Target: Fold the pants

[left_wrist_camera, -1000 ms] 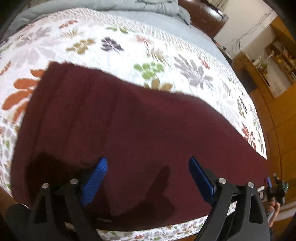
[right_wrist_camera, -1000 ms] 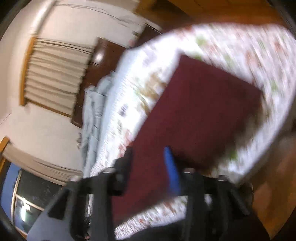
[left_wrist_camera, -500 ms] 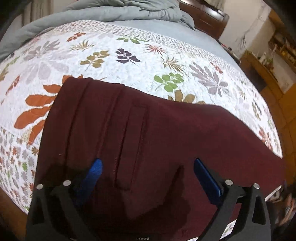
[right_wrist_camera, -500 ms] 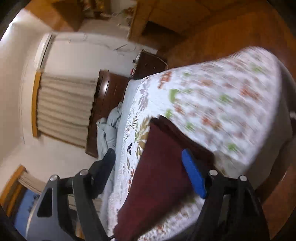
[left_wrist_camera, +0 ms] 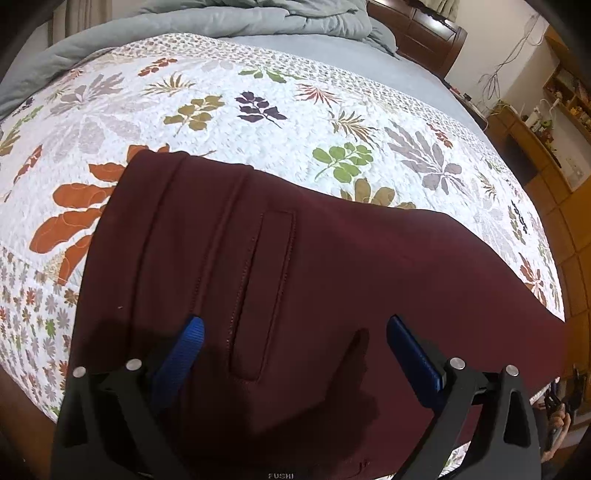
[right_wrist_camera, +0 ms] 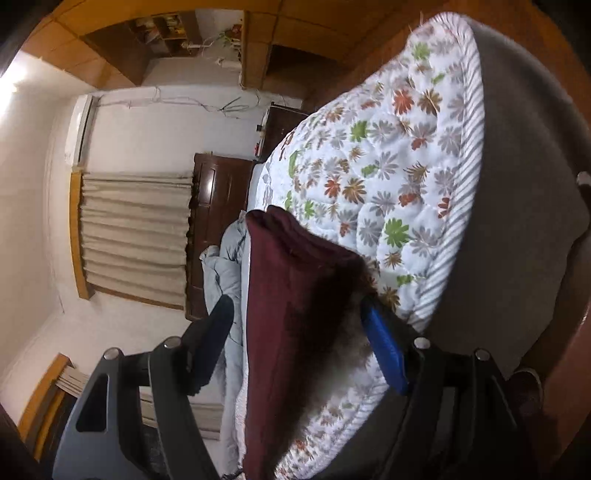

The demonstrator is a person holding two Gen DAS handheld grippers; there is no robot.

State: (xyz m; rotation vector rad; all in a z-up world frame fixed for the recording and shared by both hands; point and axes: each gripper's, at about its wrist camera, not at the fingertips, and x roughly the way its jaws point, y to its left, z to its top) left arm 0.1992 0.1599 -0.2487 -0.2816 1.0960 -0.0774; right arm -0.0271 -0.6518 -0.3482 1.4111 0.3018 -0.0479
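Dark maroon pants (left_wrist_camera: 295, 288) lie folded lengthwise on the floral quilt (left_wrist_camera: 258, 103), waistband end at the left, a welt pocket facing up. My left gripper (left_wrist_camera: 293, 332) is open and empty, hovering just above the pants near the bed's front edge. In the right wrist view the camera is rolled sideways at the bed's edge; the pants (right_wrist_camera: 291, 314) show edge-on between the open jaws of my right gripper (right_wrist_camera: 299, 314). I cannot tell whether the fingers touch the cloth.
A grey duvet (left_wrist_camera: 221, 22) is bunched at the head of the bed by a dark wooden headboard (left_wrist_camera: 417, 33). Wooden shelves (left_wrist_camera: 554, 110) and floor lie to the right. Curtains (right_wrist_camera: 133, 236) and the quilt's striped edge (right_wrist_camera: 461, 221) show in the right wrist view.
The left gripper drew back and rose slightly, showing more of the bed. The right gripper swung and rolled from above the pants down to the bed's edge, and its jaws opened wider.
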